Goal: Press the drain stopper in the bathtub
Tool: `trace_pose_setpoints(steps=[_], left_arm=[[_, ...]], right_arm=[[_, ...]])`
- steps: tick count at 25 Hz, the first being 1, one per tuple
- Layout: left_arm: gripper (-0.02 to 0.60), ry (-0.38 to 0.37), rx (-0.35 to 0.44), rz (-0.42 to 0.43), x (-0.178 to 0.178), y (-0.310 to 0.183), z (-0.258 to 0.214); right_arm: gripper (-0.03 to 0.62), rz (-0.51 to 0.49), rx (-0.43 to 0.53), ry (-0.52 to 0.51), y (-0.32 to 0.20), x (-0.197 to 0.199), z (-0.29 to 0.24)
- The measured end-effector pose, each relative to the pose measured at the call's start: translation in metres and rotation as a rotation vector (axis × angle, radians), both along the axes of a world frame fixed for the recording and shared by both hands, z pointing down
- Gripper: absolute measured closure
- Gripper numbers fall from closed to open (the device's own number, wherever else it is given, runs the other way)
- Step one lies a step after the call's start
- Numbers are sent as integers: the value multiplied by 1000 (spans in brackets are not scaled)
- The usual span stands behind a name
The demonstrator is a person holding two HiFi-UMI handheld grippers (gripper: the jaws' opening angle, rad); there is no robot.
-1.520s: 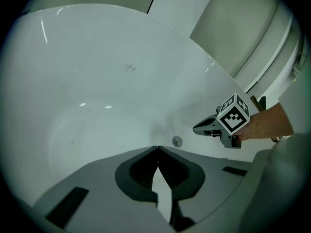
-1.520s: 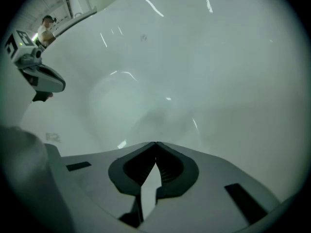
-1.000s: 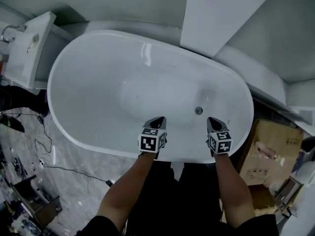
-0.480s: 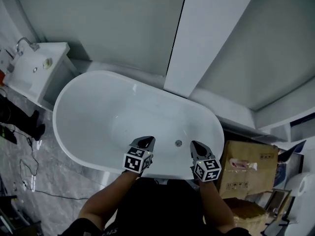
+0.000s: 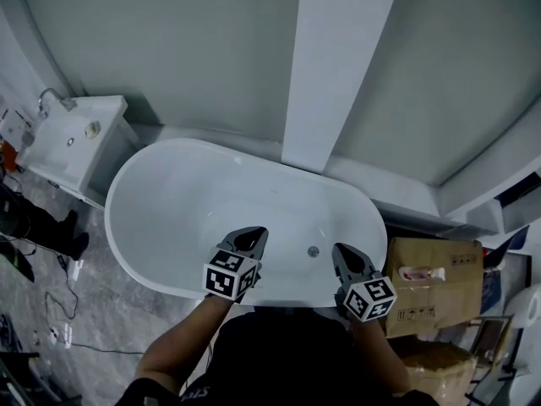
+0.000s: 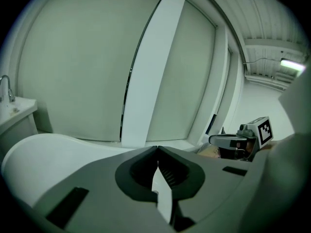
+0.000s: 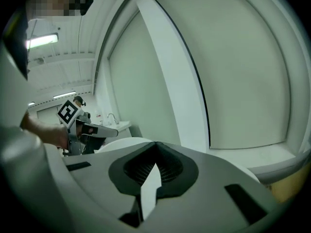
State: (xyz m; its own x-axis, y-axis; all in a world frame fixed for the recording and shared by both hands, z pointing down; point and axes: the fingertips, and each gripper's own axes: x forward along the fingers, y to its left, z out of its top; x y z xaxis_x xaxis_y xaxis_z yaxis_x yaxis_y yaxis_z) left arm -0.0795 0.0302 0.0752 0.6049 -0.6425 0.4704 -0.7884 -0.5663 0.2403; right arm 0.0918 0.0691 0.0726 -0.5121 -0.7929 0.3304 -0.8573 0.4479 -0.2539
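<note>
The white oval bathtub (image 5: 211,145) lies below me in the head view. Its small round metal drain stopper (image 5: 313,250) sits on the tub floor near the front wall. My left gripper (image 5: 251,236) is held over the tub's near side, left of the stopper, jaws shut with nothing in them. My right gripper (image 5: 341,253) hangs just right of the stopper, also shut and holding nothing. Both are above the stopper, not touching it. The left gripper view looks over the tub rim (image 6: 43,152) at the wall, and the right gripper (image 6: 238,141) shows there. The stopper is hidden in both gripper views.
A white washbasin with a tap (image 5: 72,138) stands left of the tub. A white pillar (image 5: 325,66) rises behind it against the grey-green wall. A cardboard box (image 5: 431,286) sits at the tub's right end. Cables (image 5: 59,311) lie on the marble floor at left.
The head view has tilted up and drawn back, so the tub looks smaller and more wall shows. Both grippers stay shut near the tub's near side, either side of the stopper.
</note>
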Motion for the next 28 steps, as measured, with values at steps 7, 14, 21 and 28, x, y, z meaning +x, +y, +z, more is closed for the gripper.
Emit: trace_pose_setpoints(steps=[7,14,21,28], left_arm=[[568,8,111,-65,17,13,-60],[568,42,166,-120,63,33,-103],[568,-8,222,-94,84,51,-121],[568,-14,258,-111,68,39,-129]], right_arm=[[582,-25,122,-27,7,29,-59],[582,-87,215,-42,21,85,-101],[583,-15,308,-48,11,117,-126],[583,-87,336,-33,23,79,-143]])
